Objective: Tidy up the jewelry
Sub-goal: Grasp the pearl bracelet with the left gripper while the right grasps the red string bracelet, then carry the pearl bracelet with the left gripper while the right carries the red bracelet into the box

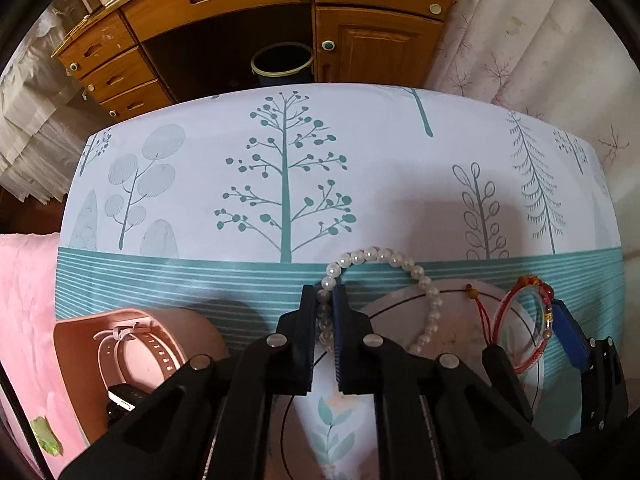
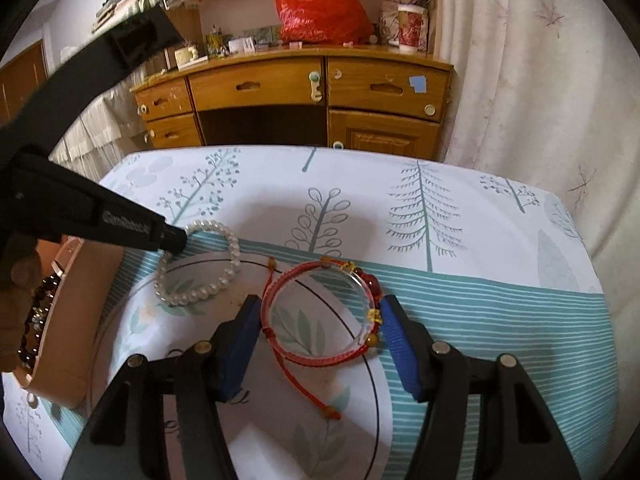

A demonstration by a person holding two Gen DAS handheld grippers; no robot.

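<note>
My left gripper [image 1: 325, 300] is shut on the near-left side of a white pearl bracelet [image 1: 384, 257], which also shows in the right wrist view [image 2: 224, 280] over a round plate [image 2: 132, 320]. My right gripper [image 2: 320, 312] is open, its blue pads on either side of a red cord bracelet [image 2: 320, 356] lying with a clear bangle [image 2: 360, 292] on the plate. In the left wrist view the red bracelet [image 1: 504, 308] sits at the right, with the right gripper's blue pad [image 1: 568, 336] beside it.
A pink container [image 1: 80, 344] at the left holds a pink watch [image 1: 160, 356]; in the right wrist view its wall [image 2: 72, 320] carries dark beads [image 2: 36, 320]. The tree-print tablecloth [image 1: 280, 168] covers the table. A wooden desk [image 2: 300, 92] and bin [image 1: 282, 64] stand behind.
</note>
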